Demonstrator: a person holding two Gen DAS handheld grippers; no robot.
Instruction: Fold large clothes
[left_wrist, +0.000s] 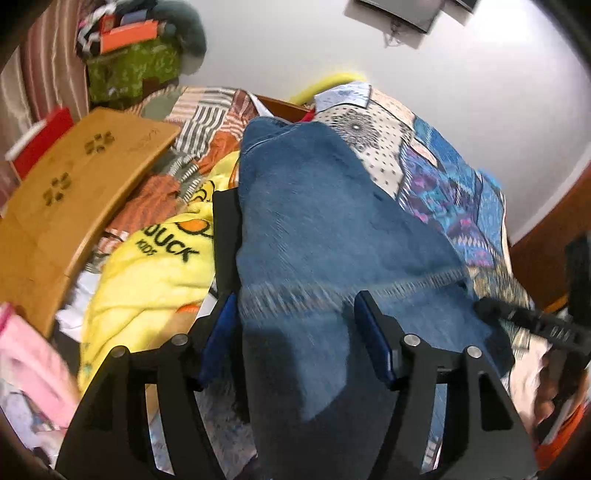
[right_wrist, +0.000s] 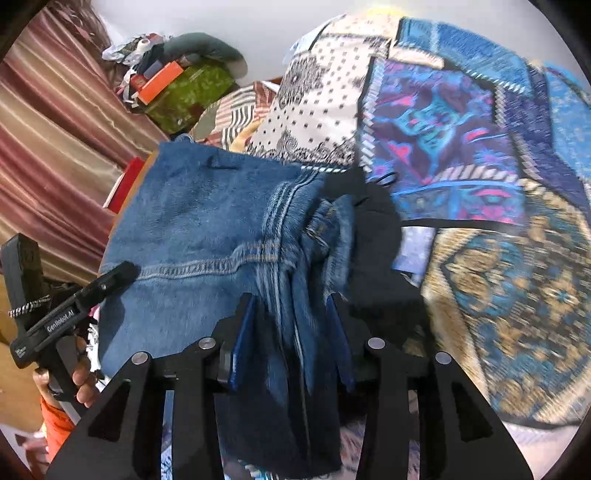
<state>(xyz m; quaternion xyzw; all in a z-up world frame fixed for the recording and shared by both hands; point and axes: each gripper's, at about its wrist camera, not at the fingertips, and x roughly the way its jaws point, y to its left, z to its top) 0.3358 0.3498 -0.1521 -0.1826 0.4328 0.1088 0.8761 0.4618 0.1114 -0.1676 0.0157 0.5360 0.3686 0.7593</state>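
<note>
Two claws on one pair of jeans (left_wrist: 314, 221), which lies over a patterned bedspread (right_wrist: 480, 147) w/ part of it lifted toward both cameras. Going left to right in the left wrist view: a wooden lap tray (left_wrist: 74, 192) at 9 o'clock, a yellow blanket (left_wrist: 147, 280) just beside the denim at 8 o'clock, then the jeans running from 12 down to 6 through the middle.

Handling, as a guess: denim looks thick and fairly heavy, soft but w/ stiff seams and hem, not slippery, not fragile. It'll sag and swing if held by one corner. Best grip prob on the hem or side seam, where layers are doubled, one claw at each end of the same edge so the fold falls straight.

Left claw (left_wrist: 295, 325): blue pads set wide apart, denim passing between them w/ a visible gap at the right pad. Whether it truly pinches the cloth I can't tell; it reads as apart.

Right claw (right_wrist: 291, 332): pads narrower, a bunched fold of seam and hem packed between them and touching both, so it looks clamped on the jeans. At 8 o'clock in that view the left claw's tip rests on the hem stitching
</note>
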